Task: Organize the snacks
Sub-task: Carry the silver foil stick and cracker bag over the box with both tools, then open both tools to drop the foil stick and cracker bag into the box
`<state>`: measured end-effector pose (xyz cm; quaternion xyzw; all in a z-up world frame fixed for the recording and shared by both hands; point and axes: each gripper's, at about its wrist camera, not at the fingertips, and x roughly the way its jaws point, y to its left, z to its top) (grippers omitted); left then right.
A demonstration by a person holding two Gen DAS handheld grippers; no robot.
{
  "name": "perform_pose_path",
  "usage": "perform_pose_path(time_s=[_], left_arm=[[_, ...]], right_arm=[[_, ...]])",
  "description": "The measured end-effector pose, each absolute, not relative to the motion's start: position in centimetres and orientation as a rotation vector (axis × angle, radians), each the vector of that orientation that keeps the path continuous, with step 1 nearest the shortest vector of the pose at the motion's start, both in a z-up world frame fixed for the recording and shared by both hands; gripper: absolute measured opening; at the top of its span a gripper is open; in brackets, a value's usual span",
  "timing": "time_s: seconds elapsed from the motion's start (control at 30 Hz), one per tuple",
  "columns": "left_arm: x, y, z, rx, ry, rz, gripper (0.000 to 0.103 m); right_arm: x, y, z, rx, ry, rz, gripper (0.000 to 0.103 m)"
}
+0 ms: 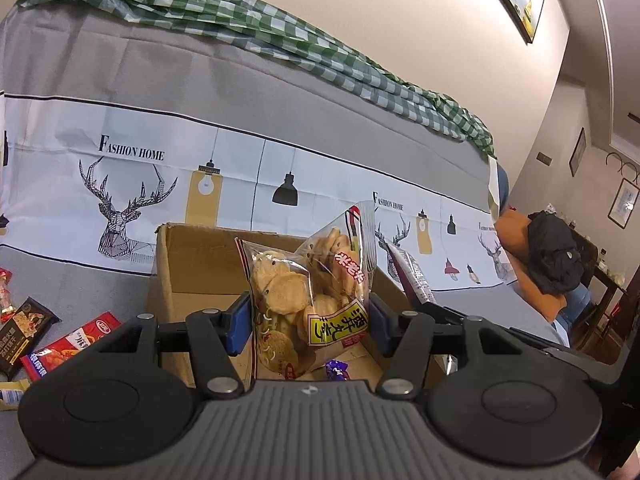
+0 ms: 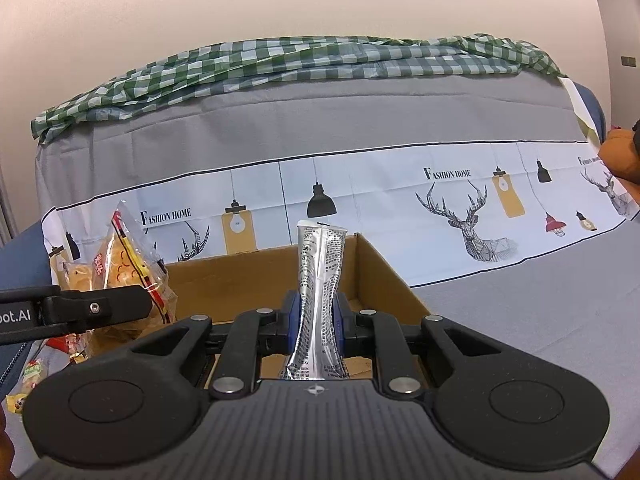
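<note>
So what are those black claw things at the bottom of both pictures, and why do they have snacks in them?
Those are grabbers, like big tweezers, and a person holds one in each hand. Each carries a small camera looking along its fingers, so you get one picture per hand. The left gripper squeezes a clear bag of round crackers. The right gripper pinches a silver snack packet. Both hang over an open cardboard box, where the snacks are being gathered. A small purple candy already lies inside. More snack packets wait on the grey cover beside the box.
</note>
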<state>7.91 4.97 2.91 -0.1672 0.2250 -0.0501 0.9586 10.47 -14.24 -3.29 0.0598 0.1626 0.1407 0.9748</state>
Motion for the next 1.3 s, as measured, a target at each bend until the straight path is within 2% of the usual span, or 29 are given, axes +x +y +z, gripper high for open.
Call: perform_pose_path(time_s=[1.07, 1.13, 1.2, 1.27, 1.3], left_arm=[[8.01, 4.83, 2.75, -0.337, 0.456, -0.129, 0.064], [8.17, 4.97, 2.63, -0.352, 0.469, -0.139, 0.072], [8.17, 5.02, 2.63, -0.360, 0.470, -0.131, 0.073], [8.21, 5.03, 2.61, -0.359, 0.472, -0.128, 0.073], [8.25, 5.05, 2.62, -0.358, 0.474, -0.125, 0.073]], right_arm=[[10.04, -13.84, -3.37, 0.100, 0.316, 0.281, 0.019], [10.10, -13.90, -3.40, 0.104, 0.321, 0.279, 0.023], [10.19, -13.94, -3.41, 0.109, 0.327, 0.271, 0.025], [10.39, -13.96, -3.42, 0.113, 0.334, 0.260, 0.037], [10.44, -13.98, -3.47, 0.118, 0.339, 0.257, 0.046]])
